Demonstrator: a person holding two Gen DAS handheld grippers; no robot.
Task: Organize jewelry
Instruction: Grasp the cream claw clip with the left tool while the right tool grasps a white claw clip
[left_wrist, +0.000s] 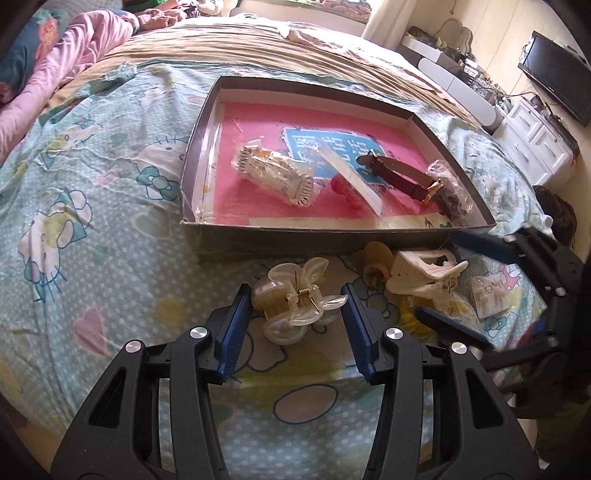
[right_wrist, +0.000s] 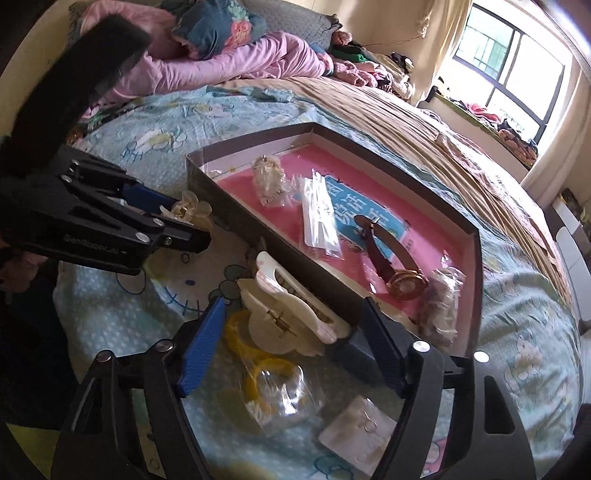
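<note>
While its 2 blue-padded fingers stand spread apart, the left gripper (left_wrist: 295, 306) brackets a translucent claw clip (left_wrist: 295, 308) that lies on the bedsheet (left_wrist: 92, 229); the clip sits between the pads, close to both, and I cannot tell whether either pad touches it. Nothing is clamped.

The right gripper (right_wrist: 291, 332) is likewise released, its fingers wide on either side of a white claw clip (right_wrist: 291, 314) resting on the sheet just in front of the near wall of the box. One end of that clip lies against the box wall. A yellow ring-shaped piece in a clear bag (right_wrist: 269, 373) lies just under and behind the white clip, and a small white card (right_wrist: 360, 435) with earrings sits nearer the camera, between the gripper's arms.

Beyond both grippers stands the shallow dark cardboard box (left_wrist: 332, 238), its floor lined with a pink sheet carrying a blue label. Inside it, from left to right in the left wrist view, lie a bagged pale hair clip (left_wrist: 275, 177), a long clear packet (left_wrist: 351, 181) over something red, a watch with a brown strap and gold case (left_wrist: 400, 177), and a crumpled bag of dark items (left_wrist: 450, 195) at the right corner.

Pink bedding (left_wrist: 74, 62) is heaped at the far end of the bed.
</note>
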